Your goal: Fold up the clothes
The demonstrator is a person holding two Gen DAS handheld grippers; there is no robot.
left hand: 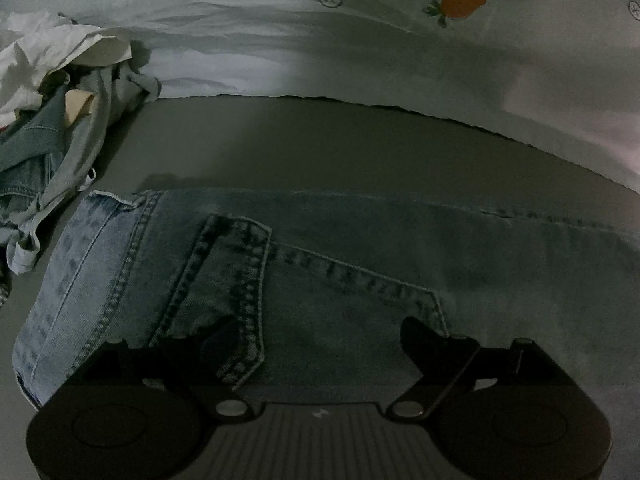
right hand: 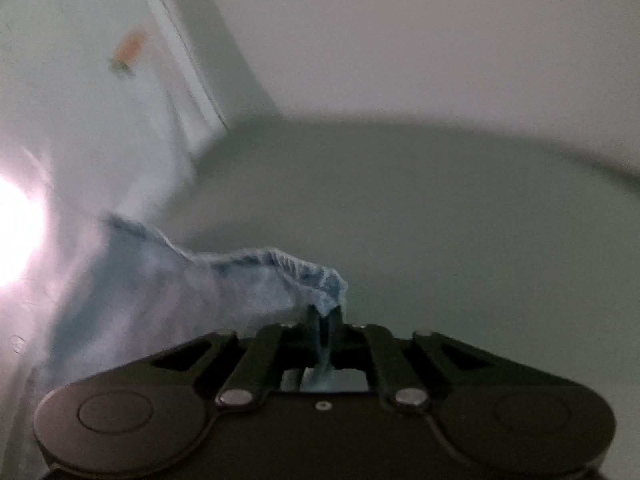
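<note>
While angled down over the jeans (left hand: 280,280), left tool (left hand: 304,340) spread, right tool (right hand: 326,316) pinching their hem.

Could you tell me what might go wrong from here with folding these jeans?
The right gripper pinches only a thin bunch of the jeans' hem, so the denim may slip out when pulled. The left gripper hangs open over the jeans, pinning nothing, so the whole garment could drag. The clothes pile lies close and might snag.

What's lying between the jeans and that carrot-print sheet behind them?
Nothing: in the left wrist view only a bare strip of grey surface separates the jeans from the carrot-print sheet.
</note>
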